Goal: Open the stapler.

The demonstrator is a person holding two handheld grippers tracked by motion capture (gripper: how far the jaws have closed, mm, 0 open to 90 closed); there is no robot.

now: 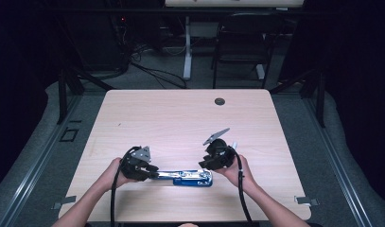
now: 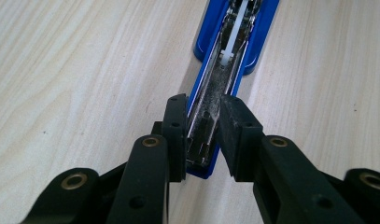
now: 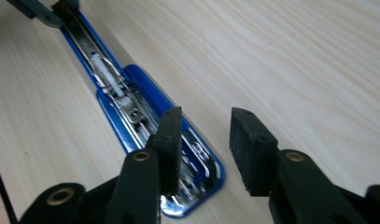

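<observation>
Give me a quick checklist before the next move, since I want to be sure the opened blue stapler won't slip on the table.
1. Left gripper clamped on one end of the opened blue stapler with the bare metal staple channel: ok, pads press on both sides.
2. Right gripper free of the stapler: ok, jaws apart, nothing between the pads.
3. Stapler lying flat on the pale wooden table: ok in the high view.
4. Staples in the channel: cannot tell.
5. Space around the stapler: ok, bare wood on both sides.
</observation>
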